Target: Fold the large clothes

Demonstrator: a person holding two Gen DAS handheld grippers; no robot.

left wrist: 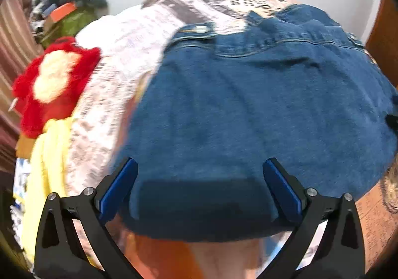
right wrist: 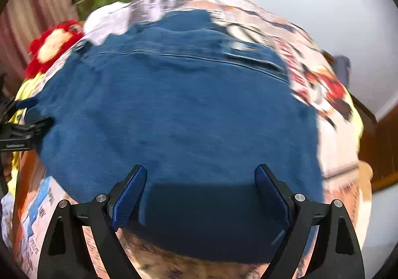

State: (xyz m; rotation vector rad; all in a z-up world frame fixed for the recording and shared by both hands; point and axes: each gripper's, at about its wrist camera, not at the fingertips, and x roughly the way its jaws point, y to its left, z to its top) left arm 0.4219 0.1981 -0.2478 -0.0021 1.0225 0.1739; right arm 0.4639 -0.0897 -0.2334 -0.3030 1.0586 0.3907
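Left gripper (left wrist: 200, 189): jaws wide apart, nothing pinched, poised over the near hem of the denim garment (left wrist: 248, 105), which spreads away from it toward the waistband (left wrist: 199, 30). Right gripper (right wrist: 200, 194): jaws likewise spread and empty, over the same hem further along, so neither is nearer. Garment lies flat on the printed bedcover (right wrist: 330, 144), hem running crosswise from one gripper to the other, red plush (left wrist: 54, 85) beyond at the left.

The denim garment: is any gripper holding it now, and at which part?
Neither holds it. The left gripper and right gripper stand open above the near edge of the denim garment, pads apart from the cloth.
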